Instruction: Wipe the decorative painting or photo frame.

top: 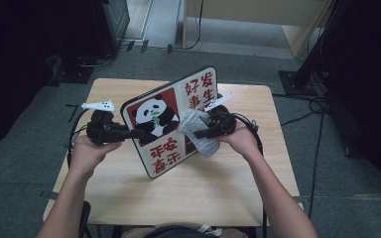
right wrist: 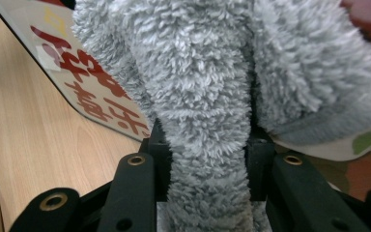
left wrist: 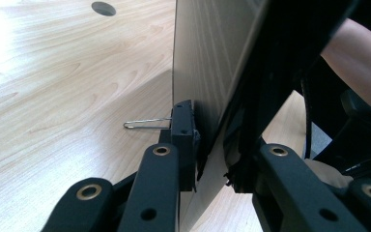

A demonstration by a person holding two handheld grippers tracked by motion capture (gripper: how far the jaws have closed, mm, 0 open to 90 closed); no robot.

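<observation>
A flat board [top: 171, 119] printed with a panda and red characters is held tilted above the wooden table [top: 203, 193]. My left gripper [top: 134, 134] is shut on its left edge. In the left gripper view the board [left wrist: 203, 58] stands edge-on between the jaws [left wrist: 212, 145], and a thin wire loop [left wrist: 147, 124] sticks out beside the left pad. My right gripper [top: 201, 134] is shut on a grey fluffy cloth [top: 194, 123] lying against the board's printed face. Close up, the cloth [right wrist: 207, 96] bulges out of the jaws [right wrist: 205, 145], with the board [right wrist: 92, 92] behind it.
The table is small, with carpeted floor on all sides. A round cable hole [left wrist: 103, 7] sits near its far edge. Cables [top: 307, 106] and a dark stand base [top: 297, 79] lie on the floor to the right, and dark equipment [top: 79, 64] to the left.
</observation>
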